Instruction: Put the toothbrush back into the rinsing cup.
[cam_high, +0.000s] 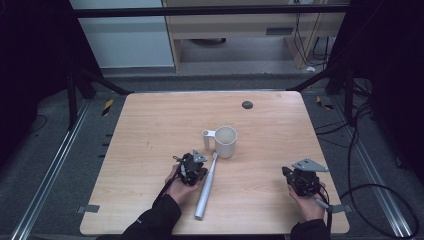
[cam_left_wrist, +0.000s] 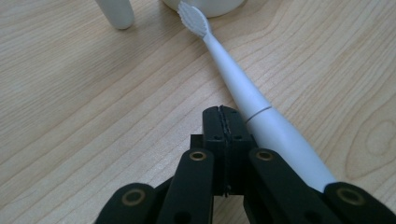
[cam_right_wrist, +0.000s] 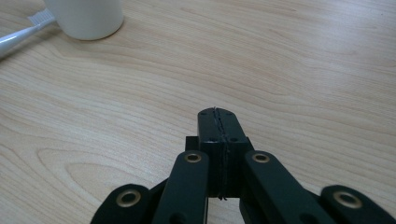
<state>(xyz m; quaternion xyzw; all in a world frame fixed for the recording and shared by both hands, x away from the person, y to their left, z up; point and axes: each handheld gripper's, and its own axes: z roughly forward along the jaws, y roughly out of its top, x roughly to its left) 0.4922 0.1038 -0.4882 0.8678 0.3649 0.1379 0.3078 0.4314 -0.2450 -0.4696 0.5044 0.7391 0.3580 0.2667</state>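
Note:
A white electric toothbrush (cam_high: 206, 186) lies flat on the wooden table (cam_high: 150, 120), its bristle head against a cream mug (cam_high: 225, 141) that stands upright in the middle. My left gripper (cam_high: 196, 161) sits just left of the toothbrush handle, jaws pressed together with nothing between them; in the left gripper view the gripper (cam_left_wrist: 224, 112) lies beside the toothbrush (cam_left_wrist: 252, 107), with the mug (cam_left_wrist: 205, 5) at the top edge. My right gripper (cam_high: 286, 172) rests near the front right of the table, shut and empty. The right gripper view shows the gripper (cam_right_wrist: 217, 114), the mug (cam_right_wrist: 86, 16) and the toothbrush head (cam_right_wrist: 28, 25) far left.
A small dark round spot (cam_high: 247, 105) marks the table near its far edge. The mug's handle (cam_high: 208, 140) points left. Beyond the table are black frame bars, loose cables on the floor at right, and a pale cabinet at the back.

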